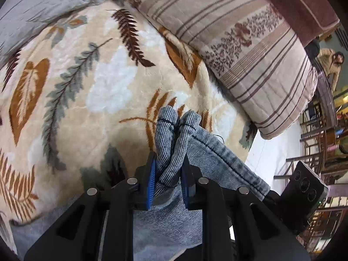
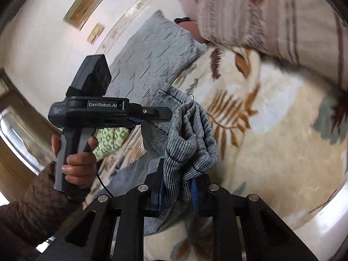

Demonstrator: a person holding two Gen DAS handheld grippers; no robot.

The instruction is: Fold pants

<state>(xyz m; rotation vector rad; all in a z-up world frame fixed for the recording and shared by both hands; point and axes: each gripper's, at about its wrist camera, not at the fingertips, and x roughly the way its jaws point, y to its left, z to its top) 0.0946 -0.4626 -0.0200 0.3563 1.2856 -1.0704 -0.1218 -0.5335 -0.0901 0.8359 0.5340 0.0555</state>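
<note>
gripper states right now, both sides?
Left gripper: closed on the bunched ribbed edge of the grey-blue denim pants.
Right gripper: closed on a bunched fold of the same pants.

right tool (image 2: 177,188) clamping pants (image 2: 189,143), leaf-print blanket (image 2: 271,152)

Black tool (image 1: 167,180), blue pads (image 1: 151,184), silver pins, "GenRobot.AI" marking.
</note>
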